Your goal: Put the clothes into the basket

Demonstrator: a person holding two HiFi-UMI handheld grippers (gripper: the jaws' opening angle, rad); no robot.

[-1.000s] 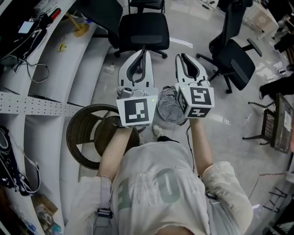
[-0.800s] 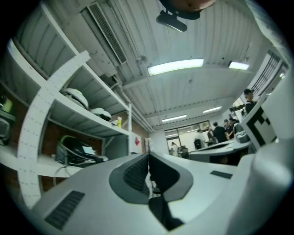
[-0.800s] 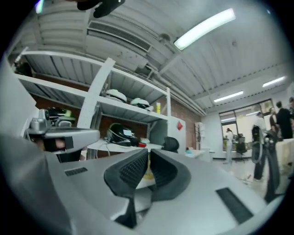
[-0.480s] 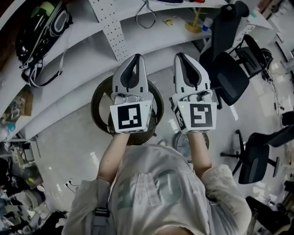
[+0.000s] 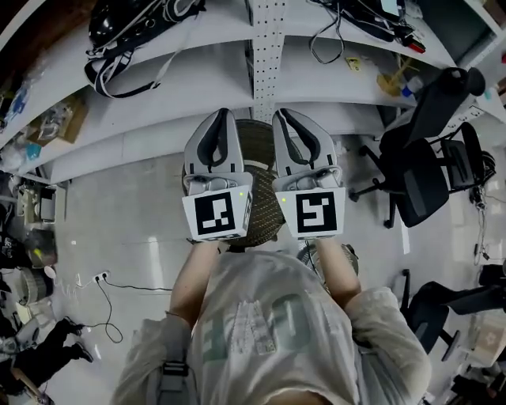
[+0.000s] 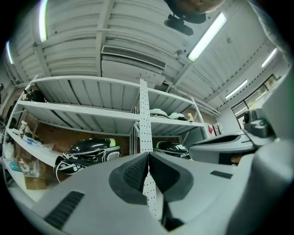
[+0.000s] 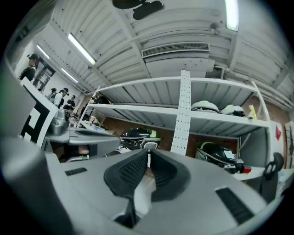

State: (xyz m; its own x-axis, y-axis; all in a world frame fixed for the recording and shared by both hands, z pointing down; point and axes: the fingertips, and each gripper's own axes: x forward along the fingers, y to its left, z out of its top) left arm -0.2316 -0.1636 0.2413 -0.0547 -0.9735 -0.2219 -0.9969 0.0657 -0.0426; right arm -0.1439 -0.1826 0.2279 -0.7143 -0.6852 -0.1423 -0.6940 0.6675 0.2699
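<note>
While the person stands on a pale, glossy floor [image 5: 118,213] facing white shelving [image 5: 158,87], both grippers are held side by side, pointing at the shelves. A perforated upright [image 5: 266,32] runs down the middle of the rack, and dark bags [image 5: 134,24] lie on the boards to either side of it.

The left gripper [image 5: 223,113] has its jaws clenched: in the left gripper view the pads meet at the tips with nothing between them. The right gripper [image 5: 281,113] is likewise closed on nothing, as the right gripper view shows.

The dark wicker basket [image 5: 259,142] stands on the floor directly beneath the two grippers, just in front of the lowest shelf edge. Only a strip of it shows between them. It looks round, with its mouth facing up, so no long axis can be told.

To the left of the basket the floor is open up to a cable [image 5: 118,285] and clutter at the frame's edge. To the right, black office chairs [image 5: 427,174] stand near the shelf end, narrowing the room there.
</note>
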